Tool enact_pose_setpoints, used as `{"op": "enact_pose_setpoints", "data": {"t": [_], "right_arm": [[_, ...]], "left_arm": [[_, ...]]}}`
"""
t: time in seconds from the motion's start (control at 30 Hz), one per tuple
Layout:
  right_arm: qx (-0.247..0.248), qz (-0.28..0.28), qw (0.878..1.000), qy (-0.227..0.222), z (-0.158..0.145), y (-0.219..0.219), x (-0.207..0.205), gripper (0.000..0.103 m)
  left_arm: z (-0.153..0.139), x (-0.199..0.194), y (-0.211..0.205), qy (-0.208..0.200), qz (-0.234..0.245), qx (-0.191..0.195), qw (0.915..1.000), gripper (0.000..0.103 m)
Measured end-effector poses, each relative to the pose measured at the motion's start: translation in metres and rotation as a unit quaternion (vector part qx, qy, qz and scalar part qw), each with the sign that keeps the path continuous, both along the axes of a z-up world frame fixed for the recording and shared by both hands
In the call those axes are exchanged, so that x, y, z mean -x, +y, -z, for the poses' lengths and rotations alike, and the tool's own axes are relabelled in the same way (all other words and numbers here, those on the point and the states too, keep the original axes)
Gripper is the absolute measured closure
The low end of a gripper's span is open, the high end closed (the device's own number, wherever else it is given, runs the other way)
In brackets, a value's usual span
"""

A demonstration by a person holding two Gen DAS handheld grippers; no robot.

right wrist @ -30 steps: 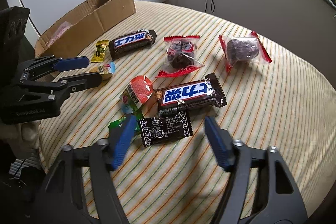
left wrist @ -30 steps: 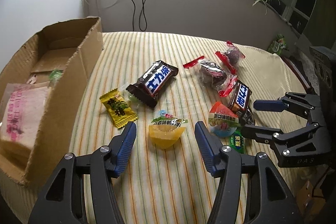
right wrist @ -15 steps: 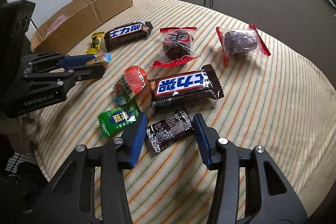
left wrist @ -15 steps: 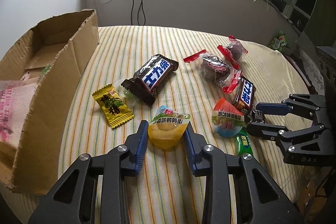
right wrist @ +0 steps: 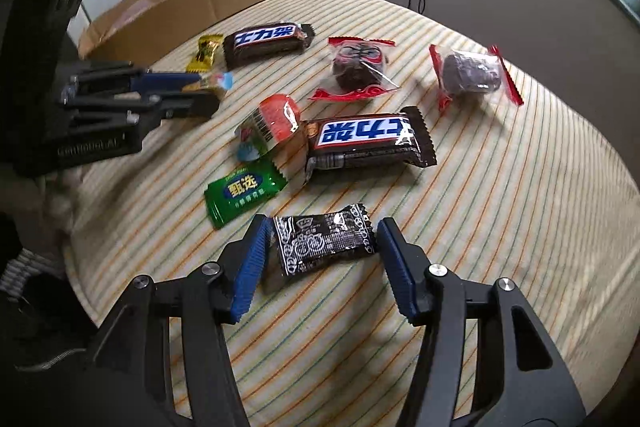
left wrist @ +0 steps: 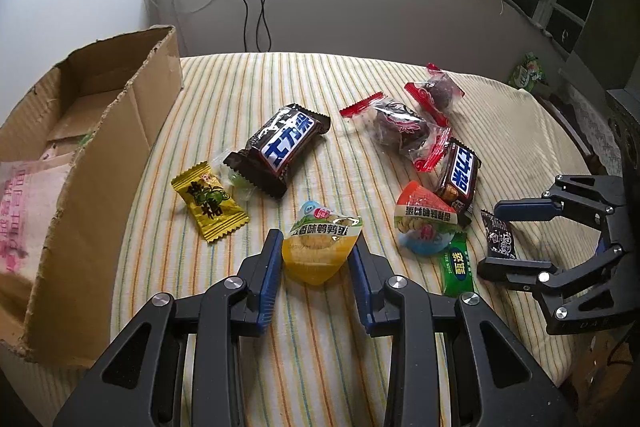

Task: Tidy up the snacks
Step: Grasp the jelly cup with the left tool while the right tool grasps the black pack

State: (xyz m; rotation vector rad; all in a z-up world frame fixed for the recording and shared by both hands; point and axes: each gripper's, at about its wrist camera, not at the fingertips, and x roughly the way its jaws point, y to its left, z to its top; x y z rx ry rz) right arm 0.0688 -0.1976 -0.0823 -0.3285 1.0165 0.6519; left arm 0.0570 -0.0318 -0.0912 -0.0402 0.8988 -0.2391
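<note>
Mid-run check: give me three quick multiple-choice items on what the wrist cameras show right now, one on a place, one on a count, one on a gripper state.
1. Where is the cardboard box in the left wrist view?
A. left edge of the striped cloth
B. centre of the cloth
C. on the windowsill

2. How many brown bars with blue-and-white labels lie on the cloth?
A. one
B. two
C. four

3. What is the left gripper doing?
A. raised, with nothing between its fingers
B. closed on the yellow jelly cup
C. holding the green packet

Answers: 1 A, the box fills the left side. 2 B, one bar lies near the yellow candy, another by the red-wrapped snacks. 3 B, both blue pads touch the cup's sides.
</note>
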Motion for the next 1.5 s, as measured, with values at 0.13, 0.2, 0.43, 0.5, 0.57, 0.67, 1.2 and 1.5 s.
{"op": "enact_pose_setpoints", "data": {"t": [0.13, 0.2, 0.43, 0.5, 0.57, 0.67, 1.2, 1.5], "right_arm": [[-0.009, 0.006, 1.0, 0.007, -0.002, -0.004, -0.003, 0.065], [-0.009, 0.01, 1.0, 0.009, -0.002, -0.007, -0.003, 0.066], [-0.009, 0.023, 1.0, -0.004, -0.011, -0.009, 0.002, 0.066], [-0.014, 0.025, 1.0, -0.009, -0.018, -0.009, 0.002, 0.066], [-0.017, 0.026, 0.999, -0.018, -0.026, -0.008, 0.002, 0.066], [-0.021, 0.025, 0.999, -0.029, -0.037, -0.005, 0.001, 0.066], [-0.045, -0.014, 0.996, -0.074, -0.084, 0.061, -0.013, 0.066], [-0.052, -0.044, 0.994, -0.083, -0.096, 0.112, -0.036, 0.066]], "left_arm": [[-0.002, 0.001, 0.0, -0.003, -0.001, -0.001, 1.0, 0.072], [-0.003, 0.002, -0.001, -0.005, -0.001, 0.0, 1.0, 0.072], [-0.019, 0.011, 0.002, -0.025, -0.004, 0.007, 0.9997, 0.072], [-0.025, 0.012, 0.004, -0.032, -0.006, 0.007, 0.9995, 0.072], [-0.032, 0.014, 0.007, -0.041, -0.009, 0.008, 0.9991, 0.072], [-0.041, 0.017, 0.013, -0.053, -0.014, 0.01, 0.9985, 0.072], [-0.07, 0.02, 0.07, -0.092, -0.064, 0.005, 0.9937, 0.072], [-0.075, 0.015, 0.106, -0.1, -0.095, -0.004, 0.9904, 0.072]]}}
